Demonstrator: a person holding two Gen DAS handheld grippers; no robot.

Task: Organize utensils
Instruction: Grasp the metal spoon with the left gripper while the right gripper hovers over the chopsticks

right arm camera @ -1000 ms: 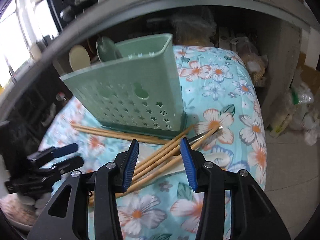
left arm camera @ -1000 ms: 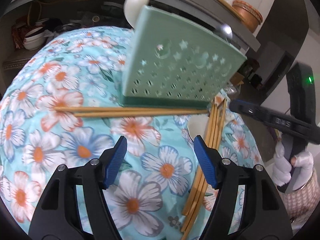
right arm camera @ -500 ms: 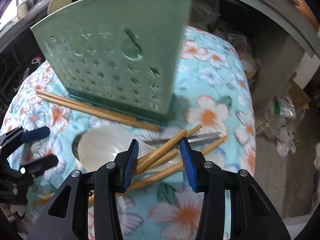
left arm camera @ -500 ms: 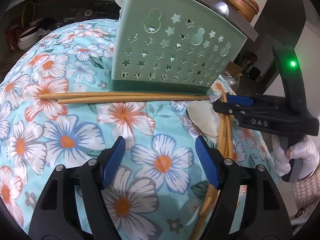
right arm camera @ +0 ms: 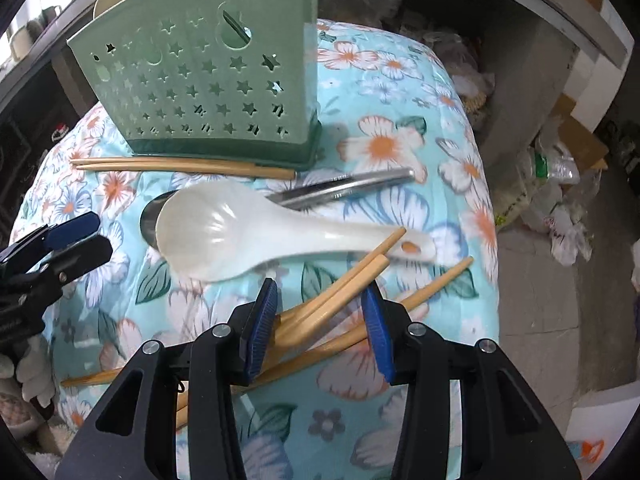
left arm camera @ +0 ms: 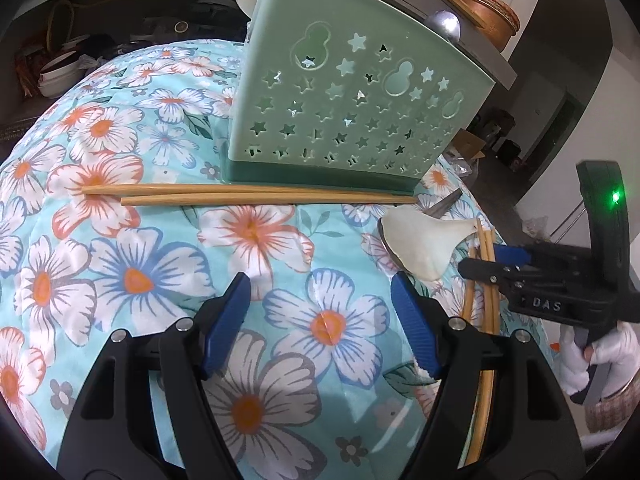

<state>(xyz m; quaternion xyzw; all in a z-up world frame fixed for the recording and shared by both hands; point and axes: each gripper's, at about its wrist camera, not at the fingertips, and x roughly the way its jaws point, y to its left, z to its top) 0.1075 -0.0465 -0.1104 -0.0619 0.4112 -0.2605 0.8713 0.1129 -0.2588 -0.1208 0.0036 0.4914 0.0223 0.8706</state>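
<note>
Both grippers' fingers spread: right gripper [right arm camera: 320, 312] straddling chopsticks [right arm camera: 332, 300], left gripper [left arm camera: 320, 312] over tablecloth [left arm camera: 120, 280].

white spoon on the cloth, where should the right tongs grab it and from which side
Grip the white spoon on its narrow handle, just behind the bowl, coming straight down with the right tongs open across the handle's width. The bowl is too wide and rounded. The handle's far end lies under the chopsticks, and the metal spoon lies partly underneath, so mid-handle looks clearest.
</note>
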